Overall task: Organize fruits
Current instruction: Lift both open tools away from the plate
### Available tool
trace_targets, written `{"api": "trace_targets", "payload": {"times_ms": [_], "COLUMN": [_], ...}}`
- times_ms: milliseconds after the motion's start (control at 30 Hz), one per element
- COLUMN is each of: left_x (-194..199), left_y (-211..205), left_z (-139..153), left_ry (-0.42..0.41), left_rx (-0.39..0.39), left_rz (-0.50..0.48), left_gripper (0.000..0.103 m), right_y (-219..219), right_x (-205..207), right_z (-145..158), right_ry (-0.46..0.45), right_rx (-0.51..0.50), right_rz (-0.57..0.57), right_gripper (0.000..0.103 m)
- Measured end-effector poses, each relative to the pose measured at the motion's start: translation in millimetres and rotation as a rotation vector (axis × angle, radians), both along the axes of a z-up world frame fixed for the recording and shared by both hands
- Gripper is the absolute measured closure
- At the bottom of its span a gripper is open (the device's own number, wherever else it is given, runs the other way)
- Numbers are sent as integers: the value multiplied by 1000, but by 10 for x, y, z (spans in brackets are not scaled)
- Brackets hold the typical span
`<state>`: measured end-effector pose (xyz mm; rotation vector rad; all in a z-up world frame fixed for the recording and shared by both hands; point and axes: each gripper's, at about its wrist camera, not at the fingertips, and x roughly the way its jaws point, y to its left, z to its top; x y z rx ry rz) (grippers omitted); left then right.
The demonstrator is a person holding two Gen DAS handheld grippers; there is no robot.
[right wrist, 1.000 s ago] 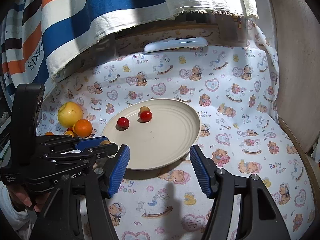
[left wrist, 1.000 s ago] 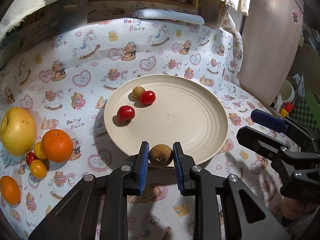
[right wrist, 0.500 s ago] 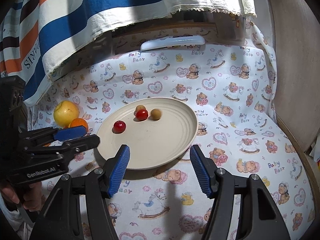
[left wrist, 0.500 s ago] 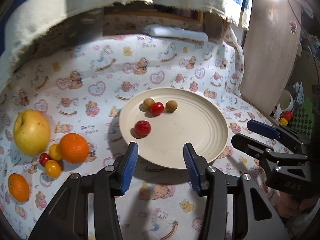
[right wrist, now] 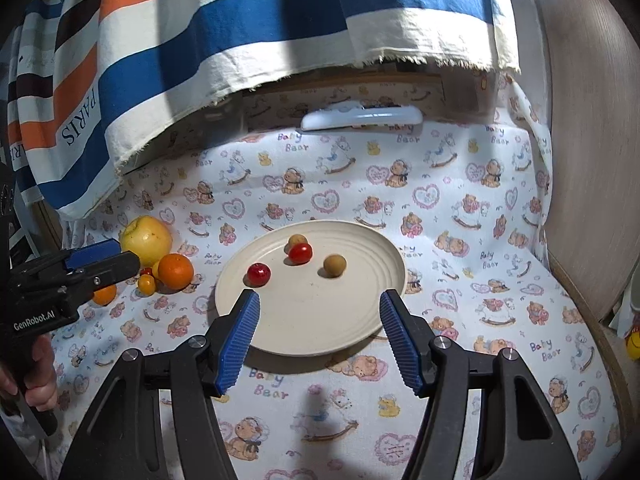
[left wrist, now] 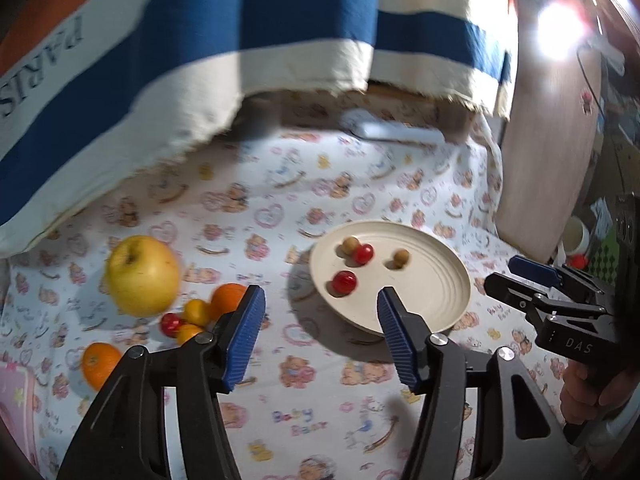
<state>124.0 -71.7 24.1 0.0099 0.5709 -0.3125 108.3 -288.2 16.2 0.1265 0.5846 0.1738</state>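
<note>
The bear-print surface (right wrist: 460, 240) carries a cream plate (right wrist: 360, 320) just ahead of the right gripper (right wrist: 318, 336), jaws wide and empty; the left gripper (left wrist: 320, 334), jaws just opened wide, empty, has the plate ahead-right; a yellow apple (left wrist: 142, 274) and oranges (left wrist: 228, 298) ahead-left; two cherry tomatoes (right wrist: 300, 253) and two brown fruits (right wrist: 334, 265) lie on the plate.

Teddy-bear print cloth (right wrist: 460, 216), striped "PARIS" fabric (right wrist: 224, 32) hanging above, white oblong object (right wrist: 360, 117) behind.
</note>
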Motion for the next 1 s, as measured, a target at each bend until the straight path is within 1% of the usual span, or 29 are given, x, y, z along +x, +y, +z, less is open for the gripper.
{"api": "trace_targets", "payload": {"times_ms": [367, 667, 767, 800, 867, 900, 933, 967, 1000], "left_x": [-252, -373, -362, -361, -341, -332, -330, -332, -338], "left_y": [445, 821, 909, 946, 990, 1018, 1050, 1084, 1122], "left_z": [152, 202, 181, 171, 153, 144, 139, 138, 139], "left_ry": [-69, -96, -93, -93, -94, -96, -99, -107, -119], "left_rx": [-7, -13, -12, -11, -12, -16, -23, -35, -49], "left_rz": [67, 134, 154, 163, 178, 186, 192, 199, 204], "left_gripper": [43, 43, 39, 37, 27, 18, 11, 9, 4], "right_y": [347, 697, 771, 796, 834, 854, 872, 881, 892], "right_x": [-88, -51, -36, -26, -10, -4, 2, 8, 14], "right_z": [222, 270, 265, 261, 255, 254, 253, 252, 252], "right_ry": [-53, -60, -67, -66, -61, -59, -59, -59, -61], "right_rx": [-17, -29, -17, -20, -23, -26, -29, -31, -33], "right_rz": [39, 90, 92, 93, 95, 97, 98, 98, 99], "right_gripper": [38, 37, 35, 34, 34, 34, 34, 33, 32]}}
